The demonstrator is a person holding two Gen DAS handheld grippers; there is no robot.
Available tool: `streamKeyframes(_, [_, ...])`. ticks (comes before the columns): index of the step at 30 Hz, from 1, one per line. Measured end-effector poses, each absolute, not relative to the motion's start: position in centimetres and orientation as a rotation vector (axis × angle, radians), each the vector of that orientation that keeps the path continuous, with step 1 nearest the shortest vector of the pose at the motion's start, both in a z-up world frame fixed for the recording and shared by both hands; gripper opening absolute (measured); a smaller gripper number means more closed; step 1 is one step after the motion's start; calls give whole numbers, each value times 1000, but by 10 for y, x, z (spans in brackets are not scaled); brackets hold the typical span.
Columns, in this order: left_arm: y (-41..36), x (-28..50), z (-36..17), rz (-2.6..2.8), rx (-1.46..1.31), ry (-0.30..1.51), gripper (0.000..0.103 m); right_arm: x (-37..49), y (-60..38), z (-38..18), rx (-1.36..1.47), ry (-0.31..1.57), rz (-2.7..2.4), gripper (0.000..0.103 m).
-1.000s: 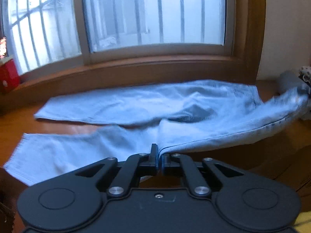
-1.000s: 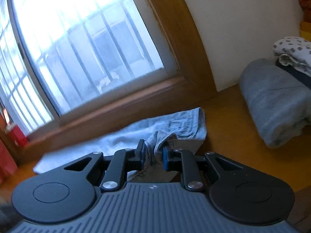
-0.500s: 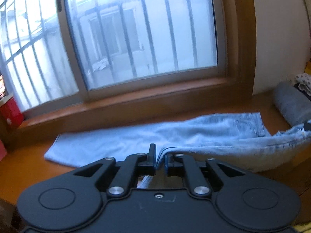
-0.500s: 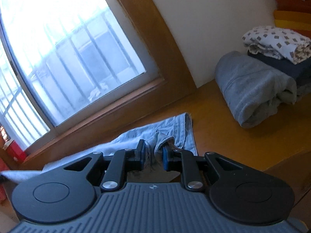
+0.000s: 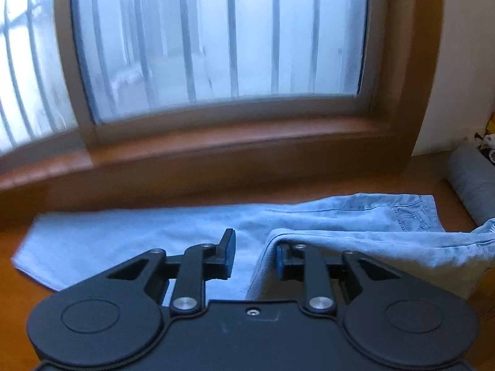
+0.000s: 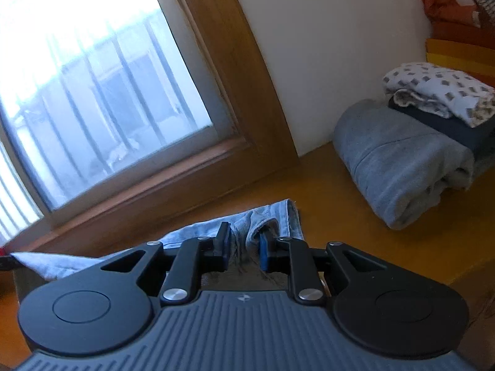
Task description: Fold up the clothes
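Light blue jeans (image 5: pixel 324 216) lie along the wooden ledge under the window, folded lengthwise with one leg over the other. My left gripper (image 5: pixel 255 253) hovers over them and its jaws are opening. The folded top edge of the denim hangs over the right finger (image 5: pixel 283 259) and nothing is pinched between the pads. In the right wrist view my right gripper (image 6: pixel 246 244) is shut on a bunched piece of the jeans' waistband (image 6: pixel 278 216), just above the ledge.
A pile of folded clothes stands at the right by the wall: a rolled grey garment (image 6: pixel 396 167), a dark one, and a patterned white cloth (image 6: pixel 439 92) on top. The brown window sill (image 5: pixel 216 142) borders the far side. The orange wooden surface (image 6: pixel 355 222) lies between jeans and pile.
My left gripper carried the near trouser leg toward the window and over the other leg, then its jaws parted. The right gripper kept its hold and swung right, bringing the pile more into view.
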State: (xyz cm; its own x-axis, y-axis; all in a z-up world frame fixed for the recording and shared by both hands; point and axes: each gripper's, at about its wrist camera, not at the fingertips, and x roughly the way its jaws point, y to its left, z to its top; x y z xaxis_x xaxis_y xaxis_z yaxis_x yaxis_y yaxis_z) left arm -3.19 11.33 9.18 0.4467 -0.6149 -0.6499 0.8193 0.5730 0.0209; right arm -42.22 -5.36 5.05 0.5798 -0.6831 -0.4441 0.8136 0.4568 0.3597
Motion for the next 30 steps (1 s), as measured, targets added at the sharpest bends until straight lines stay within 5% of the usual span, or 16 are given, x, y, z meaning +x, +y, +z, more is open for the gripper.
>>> streamKeyframes(9, [89,19,17,-906,462,852,25,-367,-85,8,484,567,-991,31])
streamKeyframes(16, [124,39,33,-984,428,938,57,-378,-68,-15,501,850,-950,38])
streamKeyframes(18, [132,41,44,-1014,401,940,58,-388,-64,-9,495,875,-920,40])
streamKeyframes(22, [126,21,62,-1079,477,894,58,-402,-65,7,428,953,-865,60])
streamKeyframes(30, [128,-4,67,-1148,532,1053,59,-440,-69,32,331,1037,-608,60])
